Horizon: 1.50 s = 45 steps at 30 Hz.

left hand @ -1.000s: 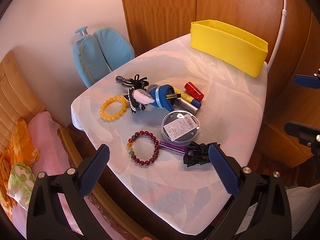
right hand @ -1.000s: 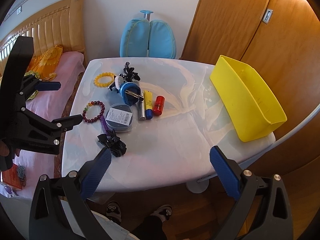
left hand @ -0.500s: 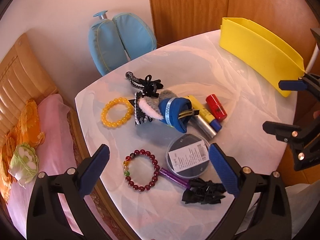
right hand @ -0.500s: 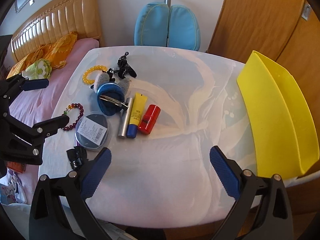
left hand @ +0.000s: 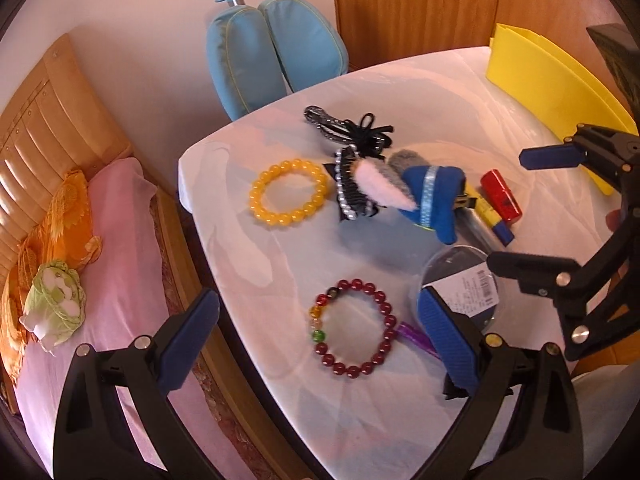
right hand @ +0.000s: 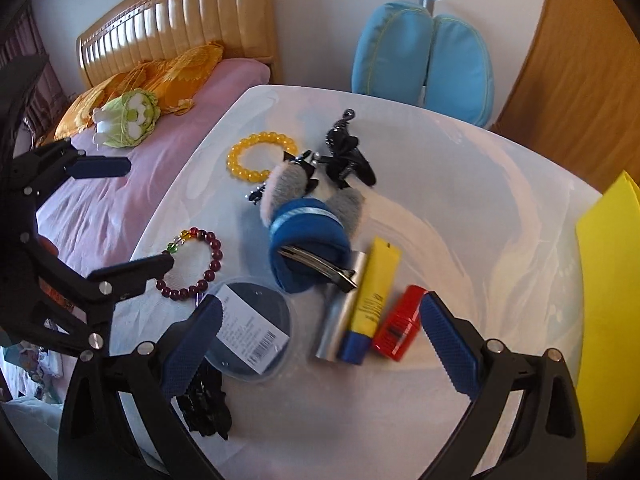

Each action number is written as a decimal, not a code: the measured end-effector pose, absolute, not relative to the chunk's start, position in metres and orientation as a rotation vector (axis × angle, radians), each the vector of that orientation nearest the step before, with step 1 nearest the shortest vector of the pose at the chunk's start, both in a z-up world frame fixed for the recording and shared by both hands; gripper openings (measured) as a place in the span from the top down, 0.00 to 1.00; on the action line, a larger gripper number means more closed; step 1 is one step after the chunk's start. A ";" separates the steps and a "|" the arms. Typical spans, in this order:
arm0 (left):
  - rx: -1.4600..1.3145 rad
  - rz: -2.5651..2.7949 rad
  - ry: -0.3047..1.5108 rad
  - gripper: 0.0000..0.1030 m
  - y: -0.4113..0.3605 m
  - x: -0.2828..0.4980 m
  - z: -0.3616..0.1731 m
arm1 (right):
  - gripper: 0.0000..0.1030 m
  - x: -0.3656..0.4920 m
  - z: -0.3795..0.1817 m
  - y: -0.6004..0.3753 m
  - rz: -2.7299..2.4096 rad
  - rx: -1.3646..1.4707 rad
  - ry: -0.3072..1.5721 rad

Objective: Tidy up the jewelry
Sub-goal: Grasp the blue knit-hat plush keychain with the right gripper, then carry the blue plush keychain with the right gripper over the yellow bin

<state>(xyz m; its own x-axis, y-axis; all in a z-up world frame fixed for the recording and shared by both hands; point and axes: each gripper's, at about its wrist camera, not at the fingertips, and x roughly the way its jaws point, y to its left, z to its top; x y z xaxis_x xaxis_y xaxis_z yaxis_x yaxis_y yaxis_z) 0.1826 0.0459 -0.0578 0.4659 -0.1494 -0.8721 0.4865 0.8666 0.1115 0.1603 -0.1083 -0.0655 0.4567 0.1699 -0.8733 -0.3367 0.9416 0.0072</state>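
Note:
On the white table (left hand: 420, 92) lie a dark red bead bracelet (left hand: 354, 328) (right hand: 194, 264), a yellow bead bracelet (left hand: 288, 192) (right hand: 260, 156), black hair ties and clips (left hand: 352, 128) (right hand: 344, 148), a blue and grey plush hair clip (left hand: 420, 196) (right hand: 308, 236) and a round clear case (left hand: 460, 280) (right hand: 252, 328). My left gripper (left hand: 320, 344) is open, low over the red bracelet. My right gripper (right hand: 320, 340) is open above the case and the tubes. A yellow bin (left hand: 552, 80) (right hand: 604, 312) stands at the right.
A silver tube (right hand: 340, 312), a yellow tube (right hand: 372, 300) and a red lipstick (right hand: 400, 324) lie side by side. A black bow (right hand: 204, 404) lies near the table's front edge. A bed (left hand: 112, 248) borders the left side. A blue chair back (left hand: 272, 56) stands behind the table.
Both grippers have moved closer to the table and leftward. The left one now hangs over the red bracelet; the right one is nearer the case and tubes. Nothing on the table moved.

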 end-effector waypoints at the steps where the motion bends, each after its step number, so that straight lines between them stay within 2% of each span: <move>1: 0.362 -0.397 1.019 0.06 0.053 0.184 -0.058 | 0.03 0.164 -0.068 -0.101 0.311 -0.196 1.048; 6: 0.345 -0.369 1.057 0.06 0.076 0.184 -0.069 | 0.04 0.191 -0.082 -0.080 0.278 -0.261 1.033; 7: 0.339 -0.370 1.062 0.06 0.079 0.184 -0.070 | 0.08 0.196 -0.087 -0.078 0.269 -0.274 1.034; 8: 0.335 -0.371 1.064 0.06 0.081 0.182 -0.070 | 0.36 0.200 -0.091 -0.076 0.265 -0.285 1.036; 9: 0.335 -0.371 1.064 0.06 0.082 0.182 -0.070 | 0.51 0.204 -0.095 -0.075 0.258 -0.297 1.049; 17: 0.347 -0.409 1.027 0.06 0.080 0.182 -0.061 | 0.50 0.199 -0.088 -0.083 0.259 -0.232 1.072; 35: 0.400 -0.698 0.959 0.06 0.022 0.168 -0.062 | 0.50 0.104 -0.057 -0.135 0.094 0.017 1.107; 45: 0.408 -0.691 0.898 0.06 -0.003 0.143 -0.029 | 0.50 0.080 -0.039 -0.156 0.134 0.002 1.051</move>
<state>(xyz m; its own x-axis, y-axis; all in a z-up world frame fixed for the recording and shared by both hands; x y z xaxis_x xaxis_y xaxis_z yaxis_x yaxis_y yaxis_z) 0.1427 -0.0026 -0.0292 0.4319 -0.3742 -0.8207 0.6979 0.7150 0.0413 0.0797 -0.1560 -0.0390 0.4896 0.1112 -0.8648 -0.1091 0.9919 0.0657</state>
